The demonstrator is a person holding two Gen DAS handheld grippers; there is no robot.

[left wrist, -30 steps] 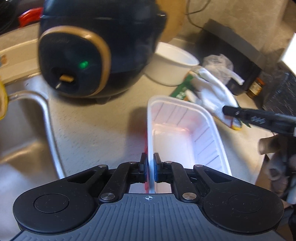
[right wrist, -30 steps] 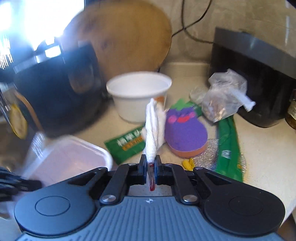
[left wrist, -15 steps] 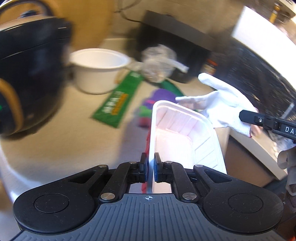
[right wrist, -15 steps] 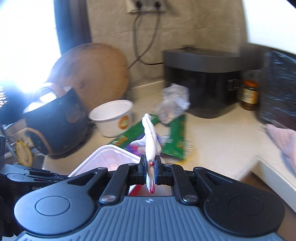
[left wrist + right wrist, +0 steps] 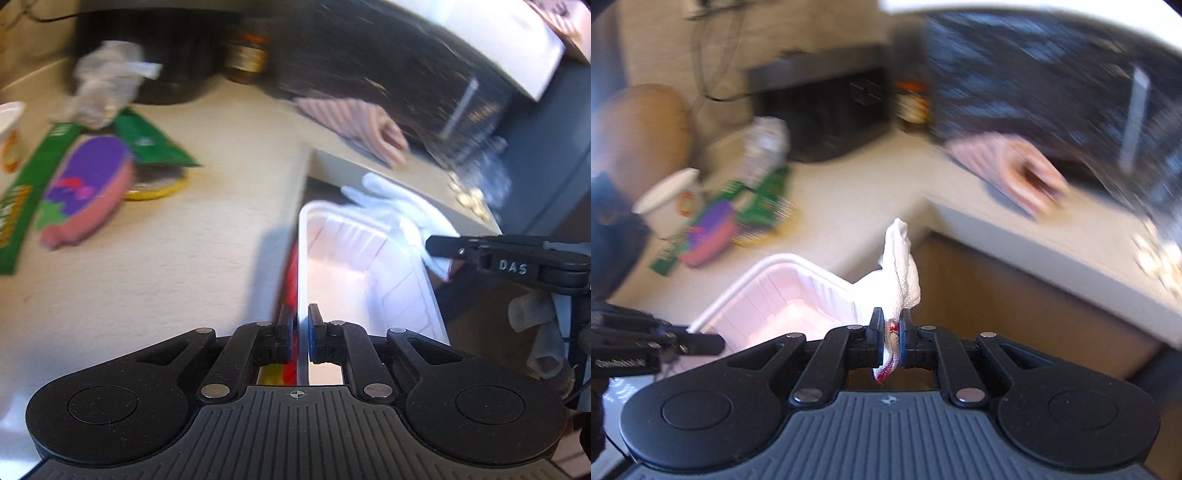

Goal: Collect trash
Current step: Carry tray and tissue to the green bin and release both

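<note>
My left gripper (image 5: 303,328) is shut on the rim of a white plastic tray (image 5: 354,280) and holds it out past the counter's inner corner. The tray also shows at lower left in the right wrist view (image 5: 783,299). My right gripper (image 5: 890,332) is shut on a white cloth glove (image 5: 899,269) with a red-stained cuff, held upright just right of the tray. In the left wrist view the glove (image 5: 402,210) hangs at the tray's far right corner, with the right gripper's fingers (image 5: 480,251) beside it.
On the beige counter (image 5: 207,206) lie a purple and pink sponge (image 5: 88,184), green wrappers (image 5: 155,147), a crumpled plastic bag (image 5: 107,88) and a white bowl (image 5: 668,199). A pink striped cloth (image 5: 354,125) lies by the dark appliance. A wooden cabinet front (image 5: 1015,314) is below the counter edge.
Both grippers have swung right and away from the sink and the black cooker, carrying the tray and the glove past the counter edge. Both grips are unchanged.
</note>
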